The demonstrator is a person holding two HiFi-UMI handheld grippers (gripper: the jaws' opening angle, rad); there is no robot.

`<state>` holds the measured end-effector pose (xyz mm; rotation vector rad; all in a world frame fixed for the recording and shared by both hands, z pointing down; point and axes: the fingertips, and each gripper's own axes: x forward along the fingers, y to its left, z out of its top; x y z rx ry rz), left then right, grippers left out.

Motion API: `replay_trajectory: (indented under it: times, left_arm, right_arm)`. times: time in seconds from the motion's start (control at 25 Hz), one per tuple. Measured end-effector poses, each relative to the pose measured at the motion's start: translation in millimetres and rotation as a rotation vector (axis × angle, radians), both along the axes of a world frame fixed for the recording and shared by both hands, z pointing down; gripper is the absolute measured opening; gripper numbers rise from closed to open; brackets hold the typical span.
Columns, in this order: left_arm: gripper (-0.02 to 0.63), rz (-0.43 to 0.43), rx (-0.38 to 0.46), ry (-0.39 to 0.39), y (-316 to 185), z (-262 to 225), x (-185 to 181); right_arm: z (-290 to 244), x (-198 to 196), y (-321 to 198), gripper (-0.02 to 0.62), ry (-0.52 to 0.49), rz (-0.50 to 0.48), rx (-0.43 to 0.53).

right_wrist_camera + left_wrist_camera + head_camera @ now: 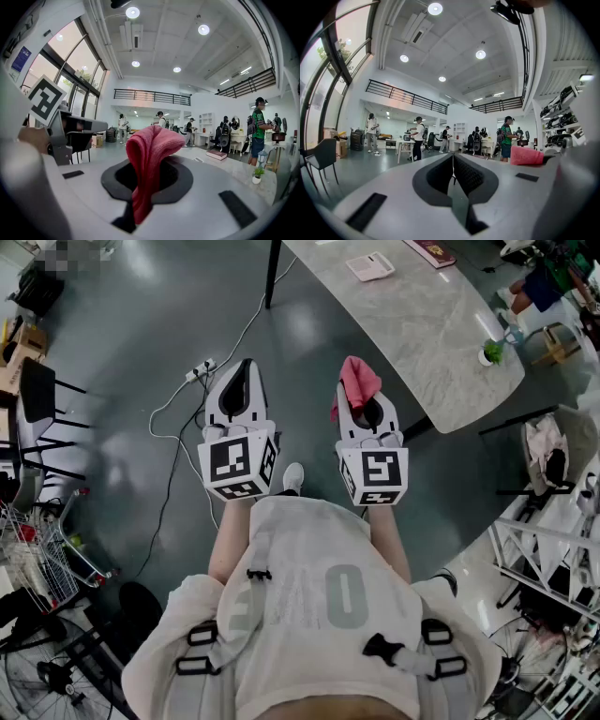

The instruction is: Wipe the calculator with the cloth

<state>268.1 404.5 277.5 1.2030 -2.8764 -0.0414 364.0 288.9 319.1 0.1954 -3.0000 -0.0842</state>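
Note:
The white calculator point(370, 266) lies on the far end of a pale marble table point(441, 343), well ahead of both grippers. A pink cloth point(359, 381) sticks up from my right gripper point(360, 390), which is shut on it. In the right gripper view the cloth point(151, 152) stands folded between the jaws and hides the tips of the gripper point(149, 161). My left gripper point(246, 369) is held beside it over the floor. Its jaws point(453, 161) are shut together with nothing between them. Both grippers point level, short of the table.
A dark red book point(431, 251) and a small potted plant point(490, 352) sit on the table. A power strip with a white cable point(200, 369) lies on the grey floor ahead. Chairs point(37, 395) and a cart stand at the left, racks at the right. Several people stand far off point(417, 140).

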Motion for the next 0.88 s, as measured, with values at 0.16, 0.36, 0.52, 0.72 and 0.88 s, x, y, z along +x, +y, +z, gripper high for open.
replay_trajectory:
  times: [0.16, 0.36, 0.52, 0.72, 0.88]
  left_arm:
    - [0.020, 0.005, 0.009, 0.006, -4, 3, -12]
    - [0.020, 0.000, 0.011, 0.029, -6, 6, -37]
    - [0.020, 0.005, 0.007, 0.045, -6, 10, -56]
    - [0.020, 0.025, 0.017, 0.045, -1, 6, -88]
    - [0.020, 0.032, 0.062, 0.021, -3, 5, -114]
  right_arm:
    - [3, -13, -4, 0.054, 0.014, -0.004, 0.005]
    - [2, -35, -6, 0.054, 0.012, -0.003, 0.001]
    - [-1, -49, -8, 0.055, -0.023, 0.003, -0.051]
    - [-3, -76, -6, 0.055, -0.031, 0.023, -0.064]
    - [2, -95, -12, 0.055, -0.045, 0.038, -0.048]
